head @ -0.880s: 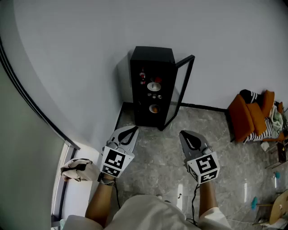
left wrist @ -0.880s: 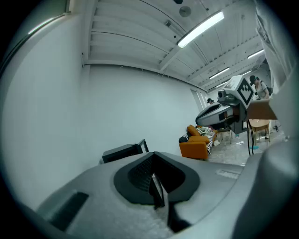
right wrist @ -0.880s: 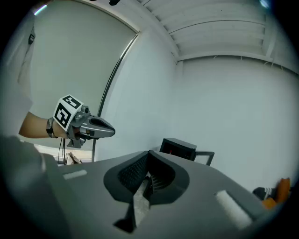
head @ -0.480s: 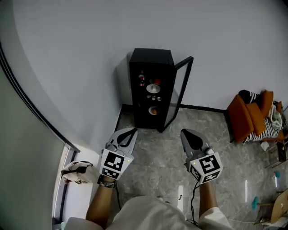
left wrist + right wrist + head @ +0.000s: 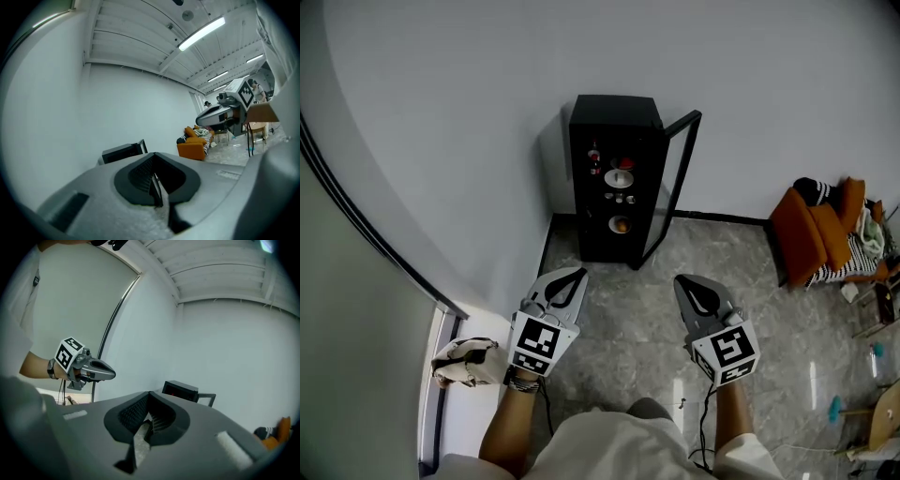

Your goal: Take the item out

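Both tools are idle and empty. The left hand-held gripper (image 5: 569, 279) and the right hand-held gripper (image 5: 692, 289) each have their jaws pressed together on nothing, and they hang near the person, well apart from the cabinet (image 5: 614, 117) on the floor against the far wall. The items wait on its shelves: a red one (image 5: 622, 164) high up, small pale ones (image 5: 623, 198) in the middle and an orange one (image 5: 621, 225) low down. Which of them is meant cannot be told, so the wrong one may get picked. The door (image 5: 678, 183) stands swung out on the right, and a reach from that side could knock it or push it shut. The shelves look narrow and crowded, so jaws spread too late or too wide would likely shove a neighbour over. A low shelf also means a steep reach, where a small round thing may slip from the pinch.
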`<state>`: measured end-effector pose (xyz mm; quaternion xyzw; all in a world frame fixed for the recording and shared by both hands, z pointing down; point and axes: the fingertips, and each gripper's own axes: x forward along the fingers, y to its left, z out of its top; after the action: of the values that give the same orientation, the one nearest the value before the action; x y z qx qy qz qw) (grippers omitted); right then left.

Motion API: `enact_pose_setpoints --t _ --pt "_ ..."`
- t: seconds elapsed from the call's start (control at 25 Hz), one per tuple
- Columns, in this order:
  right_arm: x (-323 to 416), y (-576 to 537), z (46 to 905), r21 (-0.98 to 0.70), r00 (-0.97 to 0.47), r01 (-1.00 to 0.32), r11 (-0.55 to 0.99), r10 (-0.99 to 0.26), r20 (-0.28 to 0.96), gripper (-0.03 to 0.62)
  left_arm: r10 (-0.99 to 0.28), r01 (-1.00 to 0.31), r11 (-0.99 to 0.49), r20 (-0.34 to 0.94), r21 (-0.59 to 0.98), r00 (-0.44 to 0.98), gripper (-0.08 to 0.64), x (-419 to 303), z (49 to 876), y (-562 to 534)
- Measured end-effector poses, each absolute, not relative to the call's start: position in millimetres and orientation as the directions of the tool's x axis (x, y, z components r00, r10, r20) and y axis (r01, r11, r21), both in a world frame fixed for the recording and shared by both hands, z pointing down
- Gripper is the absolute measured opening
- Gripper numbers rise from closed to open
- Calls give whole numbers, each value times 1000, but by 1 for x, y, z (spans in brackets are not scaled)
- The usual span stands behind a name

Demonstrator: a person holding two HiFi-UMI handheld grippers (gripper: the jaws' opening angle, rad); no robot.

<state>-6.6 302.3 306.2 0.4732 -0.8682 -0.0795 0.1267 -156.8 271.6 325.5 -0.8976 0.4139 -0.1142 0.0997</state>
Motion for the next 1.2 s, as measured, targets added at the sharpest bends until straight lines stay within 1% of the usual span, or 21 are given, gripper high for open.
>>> enact_pose_setpoints --t 0.28,0.6,0.76,0.96,1.2 --pt "-15 297 310 238 -507 -818 524 -852 134 6 -749 -702 -655 119 -278 652 6 -167 327 259" --pt "-8 255 315 198 -490 -839 507 -862 128 6 -747 -702 -661 134 -267 652 5 -165 337 221" --pt "1 216 321 187 -495 -839 511 -859 128 6 -744 -694 -663 143 -280 653 5 -155 343 185" --pt "22 152 313 192 -489 -847 496 -868 87 6 -756 -699 -648 141 -302 639 5 -136 338 122" --pt "49 74 301 207 -507 -834 512 -858 81 6 -764 -705 -639 151 -306 627 6 -106 331 48"
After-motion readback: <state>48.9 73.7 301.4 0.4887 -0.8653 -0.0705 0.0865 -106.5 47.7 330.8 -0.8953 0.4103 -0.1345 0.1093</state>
